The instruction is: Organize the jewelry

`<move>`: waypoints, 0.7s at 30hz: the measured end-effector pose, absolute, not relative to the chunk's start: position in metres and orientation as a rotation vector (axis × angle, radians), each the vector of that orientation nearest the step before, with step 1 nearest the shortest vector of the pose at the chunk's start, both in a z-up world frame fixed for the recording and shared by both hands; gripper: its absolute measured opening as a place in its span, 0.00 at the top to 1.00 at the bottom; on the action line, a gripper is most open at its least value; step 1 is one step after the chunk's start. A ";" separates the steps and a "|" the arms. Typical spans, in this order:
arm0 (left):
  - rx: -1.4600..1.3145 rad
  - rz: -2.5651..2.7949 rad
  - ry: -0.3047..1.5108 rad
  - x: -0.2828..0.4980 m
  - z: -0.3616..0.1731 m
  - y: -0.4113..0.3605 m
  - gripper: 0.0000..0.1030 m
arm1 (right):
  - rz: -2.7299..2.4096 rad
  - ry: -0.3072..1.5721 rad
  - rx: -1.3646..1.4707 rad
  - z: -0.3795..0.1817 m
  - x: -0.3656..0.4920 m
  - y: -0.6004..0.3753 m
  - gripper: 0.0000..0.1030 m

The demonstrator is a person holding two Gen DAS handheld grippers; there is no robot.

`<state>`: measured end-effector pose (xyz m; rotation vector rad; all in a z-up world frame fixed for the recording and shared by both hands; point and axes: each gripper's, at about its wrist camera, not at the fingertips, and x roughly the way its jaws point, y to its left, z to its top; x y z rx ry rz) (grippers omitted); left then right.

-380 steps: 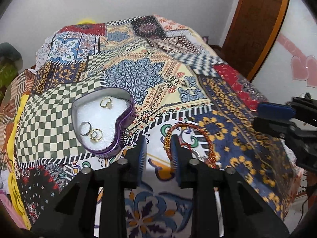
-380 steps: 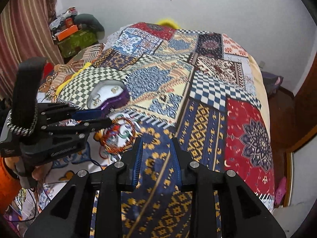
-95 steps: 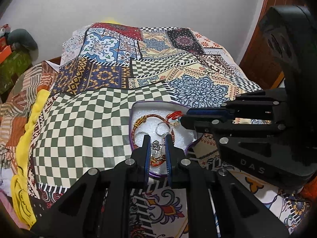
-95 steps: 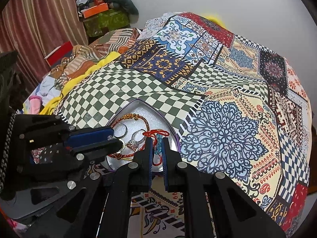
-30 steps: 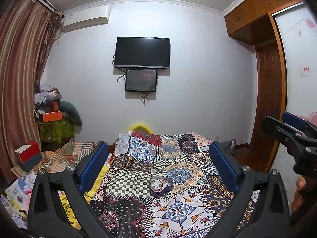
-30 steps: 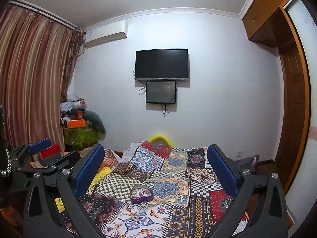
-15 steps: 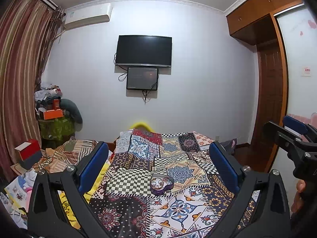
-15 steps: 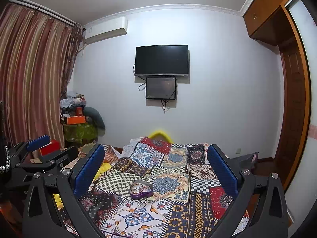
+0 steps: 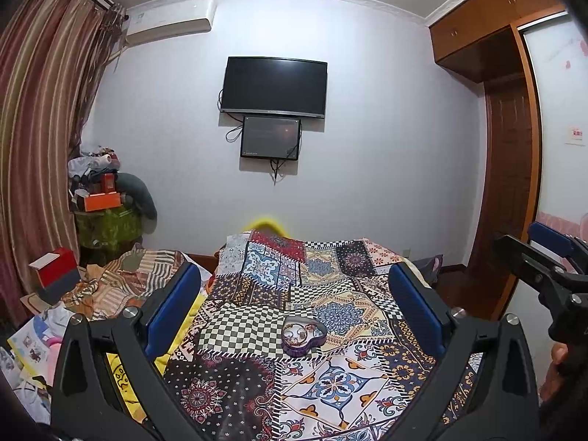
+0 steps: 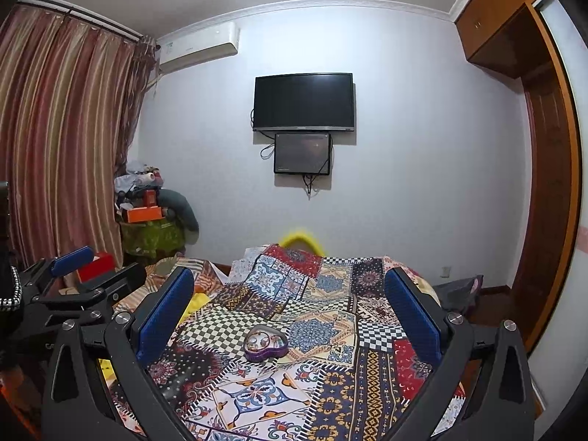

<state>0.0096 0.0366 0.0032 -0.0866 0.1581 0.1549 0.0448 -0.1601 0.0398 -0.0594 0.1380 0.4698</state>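
Observation:
A purple heart-shaped tin (image 9: pixel 304 334) sits on the patchwork bedspread (image 9: pixel 330 378), with rings and a red-and-gold bracelet lying inside it. The right wrist view shows the same tin (image 10: pixel 266 342) near the middle of the bed. My left gripper (image 9: pixel 294 312) is held well back from the bed, wide open, with nothing between its blue pads. My right gripper (image 10: pixel 288 310) is likewise wide open and empty, far from the tin. The right gripper (image 9: pixel 544 257) shows at the right edge of the left wrist view, and the left gripper (image 10: pixel 84 279) at the left edge of the right one.
A dark television (image 9: pixel 273 88) and a smaller screen hang on the far wall. Striped curtains (image 10: pixel 62 147) cover the left side. A cluttered green stand (image 9: pixel 106 220) with boxes is in the far left corner. A wooden wardrobe and door (image 9: pixel 511 183) line the right.
Both grippers, shut close over the tin 3.2 s ago, have let go, opened wide and pulled far back. In the last second the views only drift slightly.

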 end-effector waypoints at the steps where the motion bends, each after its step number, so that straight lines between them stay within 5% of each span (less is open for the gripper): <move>1: -0.089 0.153 0.160 0.010 0.003 0.037 0.00 | 0.468 0.137 -0.060 0.040 0.045 -0.160 0.00; 21: -0.088 0.126 0.168 0.014 0.002 0.036 0.00 | 0.473 0.152 -0.043 0.039 0.045 -0.163 0.00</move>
